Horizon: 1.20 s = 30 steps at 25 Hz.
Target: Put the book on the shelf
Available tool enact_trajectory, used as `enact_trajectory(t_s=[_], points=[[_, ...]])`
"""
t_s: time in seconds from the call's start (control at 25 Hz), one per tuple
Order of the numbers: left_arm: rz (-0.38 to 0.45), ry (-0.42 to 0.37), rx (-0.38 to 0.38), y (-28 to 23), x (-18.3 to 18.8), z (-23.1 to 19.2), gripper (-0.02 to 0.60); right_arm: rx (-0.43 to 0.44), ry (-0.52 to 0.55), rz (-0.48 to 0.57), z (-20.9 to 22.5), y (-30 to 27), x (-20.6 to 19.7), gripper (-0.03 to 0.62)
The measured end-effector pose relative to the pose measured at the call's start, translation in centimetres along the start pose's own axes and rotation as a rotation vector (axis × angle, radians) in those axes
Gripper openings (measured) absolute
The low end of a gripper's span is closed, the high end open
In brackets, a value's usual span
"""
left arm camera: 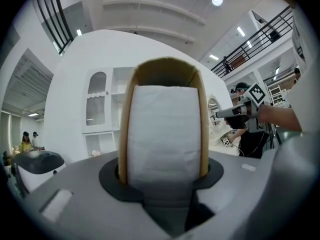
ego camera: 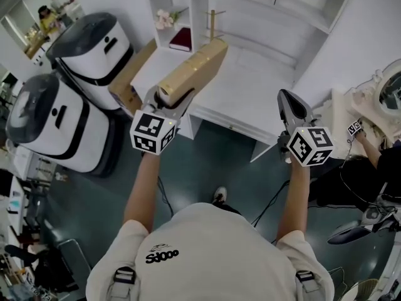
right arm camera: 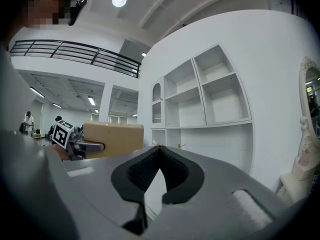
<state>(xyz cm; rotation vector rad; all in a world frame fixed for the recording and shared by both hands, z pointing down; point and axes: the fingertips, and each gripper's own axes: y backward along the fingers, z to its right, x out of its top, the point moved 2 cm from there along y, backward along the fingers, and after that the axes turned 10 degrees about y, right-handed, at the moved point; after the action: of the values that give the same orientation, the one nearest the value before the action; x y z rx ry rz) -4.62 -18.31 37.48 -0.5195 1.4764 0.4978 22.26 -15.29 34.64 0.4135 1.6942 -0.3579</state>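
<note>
A thick tan hardcover book (ego camera: 194, 68) is held up over the white counter (ego camera: 250, 86) in front of the white shelf unit (ego camera: 263, 17). My left gripper (ego camera: 169, 99) is shut on its near end. In the left gripper view the book (left arm camera: 165, 129) stands on edge between the jaws of that gripper (left arm camera: 164, 174), white page block facing me. My right gripper (ego camera: 287, 96) hovers to the right of the counter's corner, shut and empty. In the right gripper view the book (right arm camera: 112, 136) shows at left beyond that gripper's touching tips (right arm camera: 159, 151), with the shelf unit (right arm camera: 200, 99) ahead.
A dark red book (ego camera: 182, 39) lies in a low cubby, with pale flowers (ego camera: 166, 19) above and a small wooden stand (ego camera: 213, 21) beside it. Two white-and-black pod machines (ego camera: 94, 49) (ego camera: 50, 124) and a cardboard box (ego camera: 128, 77) stand at left. An ornate white mirror (ego camera: 388, 93) is at right.
</note>
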Motion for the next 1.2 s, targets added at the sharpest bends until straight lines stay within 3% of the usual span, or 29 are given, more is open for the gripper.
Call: enact_trajectory(t_s=[0.56,0.96,1.2], points=[[-0.017,-0.009,0.029,-11.9,0.9,-2.2,0.245,0.029,0.021,0.008,10.3,-8.1,0.0,0.0],[0.005,-0.081,-0.026,-15.6,1.2,-7.8,0.245,-0.004,0.061,-0.001,10.5,-14.6,0.6,0.002],[0.057,-0.149,-0.088,-18.0,4.6,-13.6,0.245,-0.061,0.1,0.063,9.3,-19.8,4.2,0.002]])
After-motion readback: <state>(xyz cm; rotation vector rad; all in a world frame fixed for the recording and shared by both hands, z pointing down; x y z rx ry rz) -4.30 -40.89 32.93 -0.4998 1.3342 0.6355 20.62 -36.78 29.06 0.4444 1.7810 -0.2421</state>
